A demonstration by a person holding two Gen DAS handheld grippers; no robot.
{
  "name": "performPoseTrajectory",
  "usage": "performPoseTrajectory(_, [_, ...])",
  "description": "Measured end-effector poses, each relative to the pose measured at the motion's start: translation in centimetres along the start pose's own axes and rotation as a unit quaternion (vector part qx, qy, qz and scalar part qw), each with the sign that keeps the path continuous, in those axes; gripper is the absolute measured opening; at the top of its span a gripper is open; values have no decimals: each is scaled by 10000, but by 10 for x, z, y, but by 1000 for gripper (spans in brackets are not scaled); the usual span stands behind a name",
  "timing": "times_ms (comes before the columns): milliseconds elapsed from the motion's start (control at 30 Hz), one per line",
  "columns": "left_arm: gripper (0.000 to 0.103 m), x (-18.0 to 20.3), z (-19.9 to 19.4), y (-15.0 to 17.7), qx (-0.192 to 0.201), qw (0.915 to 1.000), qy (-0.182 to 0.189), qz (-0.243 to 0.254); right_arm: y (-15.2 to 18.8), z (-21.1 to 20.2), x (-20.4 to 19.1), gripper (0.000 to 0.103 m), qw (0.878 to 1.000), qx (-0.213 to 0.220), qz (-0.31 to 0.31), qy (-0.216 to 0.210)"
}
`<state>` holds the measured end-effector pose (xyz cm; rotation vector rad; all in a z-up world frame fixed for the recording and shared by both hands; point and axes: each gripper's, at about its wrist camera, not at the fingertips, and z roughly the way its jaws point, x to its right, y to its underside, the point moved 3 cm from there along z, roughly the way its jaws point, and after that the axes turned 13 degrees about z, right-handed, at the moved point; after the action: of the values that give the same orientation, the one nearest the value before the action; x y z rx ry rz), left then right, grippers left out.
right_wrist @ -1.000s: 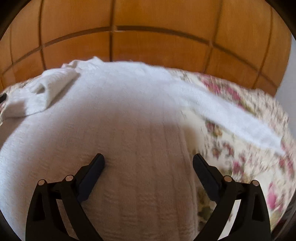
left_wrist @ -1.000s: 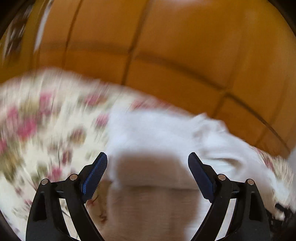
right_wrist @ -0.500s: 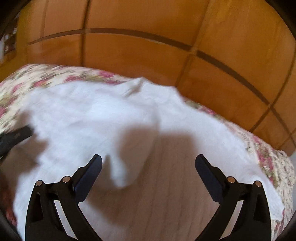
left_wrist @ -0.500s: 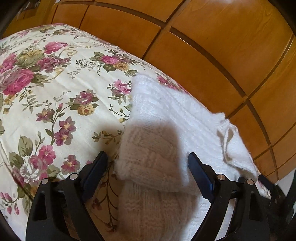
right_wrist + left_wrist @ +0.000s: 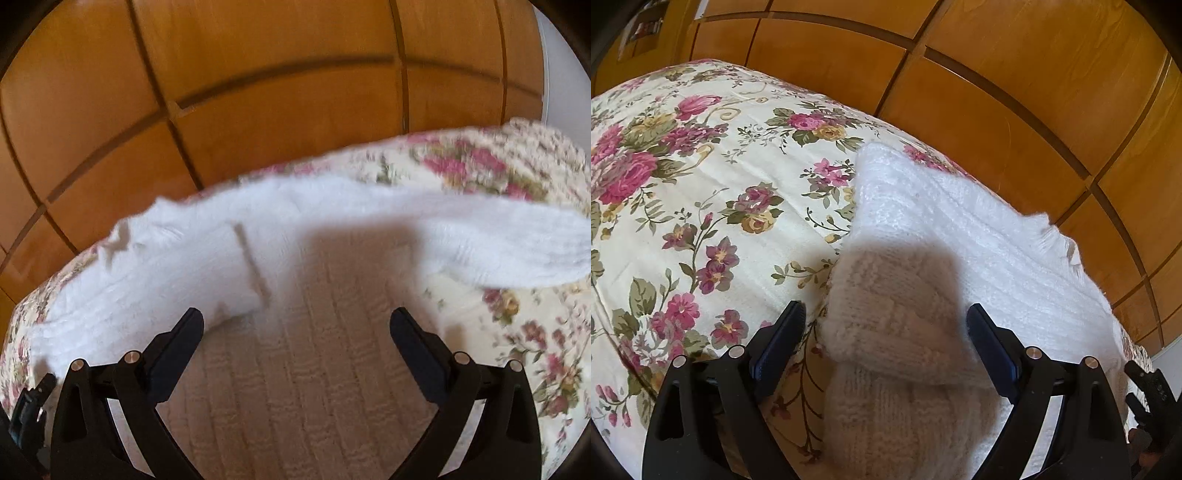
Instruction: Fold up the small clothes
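On floral bedspread [image 5: 701, 206], white knit sweater [image 5: 923, 258], folded sleeve between spread left jaws.

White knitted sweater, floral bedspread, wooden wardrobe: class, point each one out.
white knitted sweater [image 5: 979, 236], left wrist view, sunlit ribbed body.
floral bedspread [image 5: 701, 192], left wrist view, bare printed area.
wooden wardrobe [image 5: 277, 125], right wrist view, door panel.

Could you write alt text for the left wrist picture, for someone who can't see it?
A white knit sweater lies on a floral bedspread, one sleeve folded over it. The open left tool frames that sleeve; wooden panels stand behind.
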<state>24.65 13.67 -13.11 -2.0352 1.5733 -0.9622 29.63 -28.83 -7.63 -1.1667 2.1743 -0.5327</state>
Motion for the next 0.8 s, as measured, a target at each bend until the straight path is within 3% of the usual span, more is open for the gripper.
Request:
performPoseTrajectory(167, [78,-8,-2,0,70,9997,-72,-202,5,15,-22,101,9967,-21,-638,495])
performPoseTrajectory(267, [71,-16,-3,1,163,9988,-69,-449,26,44,-39,101,9871,-625,-1238,804])
performPoseTrajectory(333, [71,-17,-3,1,166,9988,-44,-456,30,42,-45,101,9854,-394,-1441,819])
performPoseTrajectory(433, [74,-17,-5,0,245,9986,101,-447,26,30,-25,101,9942,-414,-943,303])
performPoseTrajectory(533, [79,-14,-8,0,282,9989,96,-361,21,3,17,101,9991,-271,25,-326])
performPoseTrajectory(667, [88,3,-5,-2,60,9996,-263,124,19,-25,62,98,9974,-167,528,-454])
performPoseTrajectory(800, [90,8,-7,-1,-5,9991,-321,282,18,-44,99,95,9955,-90,870,-359])
